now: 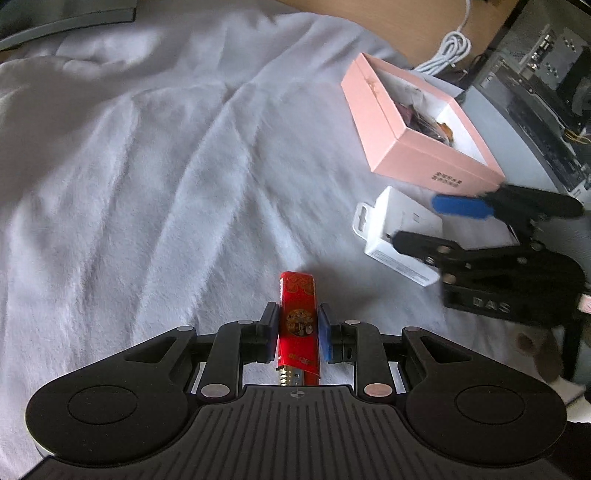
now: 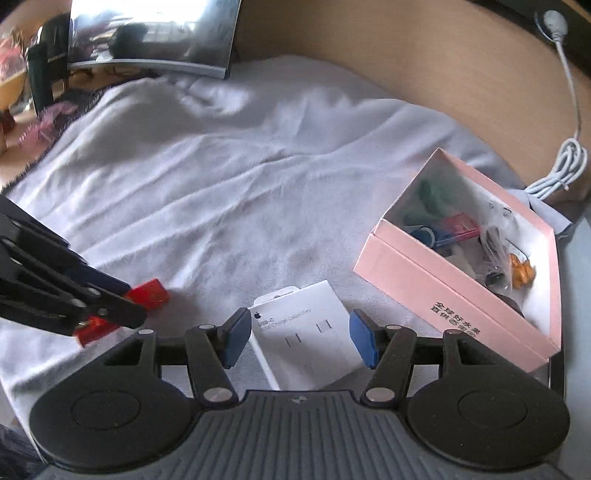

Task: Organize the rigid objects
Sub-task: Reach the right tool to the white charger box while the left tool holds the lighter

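A red lighter (image 1: 297, 288) sits upright between the blue pads of my left gripper (image 1: 297, 317), which is shut on it above the white cloth (image 1: 166, 166). In the right wrist view the left gripper (image 2: 110, 306) shows at the left edge with the lighter (image 2: 147, 293). My right gripper (image 2: 299, 332) stands open over a flat white cable box (image 2: 306, 343) on the cloth, one pad at each side of the box. In the left wrist view the right gripper (image 1: 428, 225) hovers over that white box (image 1: 399, 225). An open pink box (image 2: 443, 295), also far right (image 1: 424, 158), holds several small items.
A coiled white cable (image 2: 565, 166) lies behind the pink box on the wooden surface. A dark computer case (image 1: 535, 92) stands at the far right. A glossy magazine (image 2: 155, 33) lies at the cloth's back edge. Wrinkled cloth (image 2: 221, 184) covers the middle.
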The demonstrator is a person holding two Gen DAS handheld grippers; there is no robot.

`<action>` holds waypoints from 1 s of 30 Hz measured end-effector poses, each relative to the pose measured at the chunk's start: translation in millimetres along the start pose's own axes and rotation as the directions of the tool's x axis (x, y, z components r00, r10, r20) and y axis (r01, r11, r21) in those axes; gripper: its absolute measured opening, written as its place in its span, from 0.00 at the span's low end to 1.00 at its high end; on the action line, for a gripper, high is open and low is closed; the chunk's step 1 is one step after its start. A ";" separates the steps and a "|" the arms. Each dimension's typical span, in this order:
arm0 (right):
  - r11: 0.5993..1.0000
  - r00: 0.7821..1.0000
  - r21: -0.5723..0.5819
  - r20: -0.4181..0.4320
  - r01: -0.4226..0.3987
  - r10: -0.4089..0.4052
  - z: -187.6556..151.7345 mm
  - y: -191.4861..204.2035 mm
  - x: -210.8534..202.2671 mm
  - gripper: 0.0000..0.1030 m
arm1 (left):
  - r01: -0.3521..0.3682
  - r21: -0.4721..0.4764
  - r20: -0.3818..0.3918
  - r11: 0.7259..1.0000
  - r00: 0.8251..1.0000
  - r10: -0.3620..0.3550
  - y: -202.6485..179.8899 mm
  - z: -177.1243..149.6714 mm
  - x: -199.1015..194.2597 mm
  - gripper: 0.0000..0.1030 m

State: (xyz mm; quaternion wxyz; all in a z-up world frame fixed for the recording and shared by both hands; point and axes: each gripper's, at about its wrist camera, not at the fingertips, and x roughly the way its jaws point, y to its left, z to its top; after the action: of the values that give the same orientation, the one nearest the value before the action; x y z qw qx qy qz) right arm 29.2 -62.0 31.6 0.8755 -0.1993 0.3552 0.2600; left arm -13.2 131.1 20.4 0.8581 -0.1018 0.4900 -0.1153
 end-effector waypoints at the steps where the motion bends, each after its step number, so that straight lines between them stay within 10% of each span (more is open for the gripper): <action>1: 1.000 1.000 -0.007 0.011 0.000 0.000 -0.1 -1.9 0.7 0.63 | 0.005 0.007 -0.003 1.000 1.000 -0.005 -1.3 -0.4 0.5 0.25; 16: 0.895 0.982 0.410 0.007 -0.175 0.189 -14.6 -73.3 14.0 0.64 | 0.046 0.082 -0.022 0.996 0.999 -0.044 -20.7 0.4 9.5 0.24; 24: 0.856 0.954 0.439 0.004 -0.272 0.301 -25.4 -56.0 5.5 0.64 | 0.040 0.069 -0.017 0.997 0.999 -0.038 -14.7 -1.6 5.0 0.24; 30: 0.942 0.982 0.285 -0.002 -0.178 0.187 -22.3 -31.2 -13.8 0.64 | 0.035 0.068 -0.014 0.997 0.999 -0.034 -14.1 -4.4 3.8 0.24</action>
State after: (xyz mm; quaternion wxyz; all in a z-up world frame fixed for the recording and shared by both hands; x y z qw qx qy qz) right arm 27.8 -102.8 31.8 0.8619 -0.0420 0.4184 0.2835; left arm -16.5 116.3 19.1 0.8557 -0.0801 0.4896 -0.1475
